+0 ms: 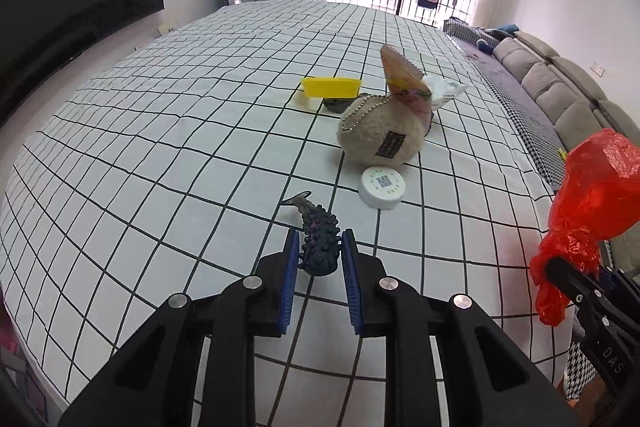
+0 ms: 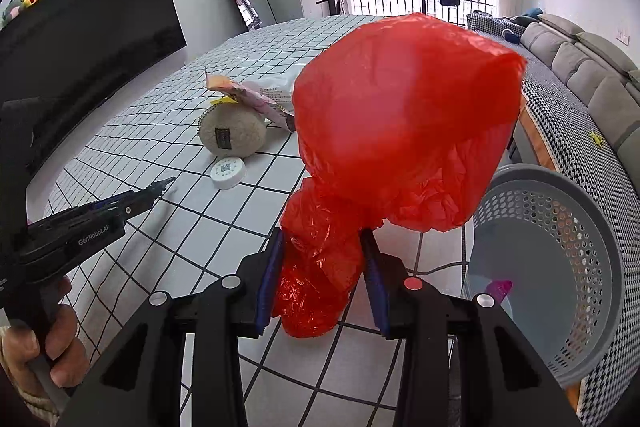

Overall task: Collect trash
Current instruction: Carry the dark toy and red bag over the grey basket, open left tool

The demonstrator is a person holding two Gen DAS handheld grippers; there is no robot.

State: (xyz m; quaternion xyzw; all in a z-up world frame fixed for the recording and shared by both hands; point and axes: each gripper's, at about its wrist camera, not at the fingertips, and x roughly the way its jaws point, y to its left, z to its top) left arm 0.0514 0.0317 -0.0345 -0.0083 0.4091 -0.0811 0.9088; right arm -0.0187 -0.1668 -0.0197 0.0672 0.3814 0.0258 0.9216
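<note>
My right gripper (image 2: 322,255) is shut on a red plastic bag (image 2: 404,127), held above the table edge left of a grey perforated bin (image 2: 560,267); the bag also shows in the left wrist view (image 1: 588,203). My left gripper (image 1: 319,251) is shut on a dark spiky toy fish (image 1: 318,239) at the checkered tablecloth (image 1: 160,147). A torn pink-orange wrapper (image 1: 404,79) and a crumpled white wrapper (image 1: 444,89) lie behind a beige plush ball (image 1: 380,139).
A white round cap with a QR code (image 1: 382,185) lies next to the plush. A yellow plastic tray (image 1: 332,87) sits further back. A grey sofa (image 1: 560,87) runs along the right. A dark TV (image 2: 80,67) stands left.
</note>
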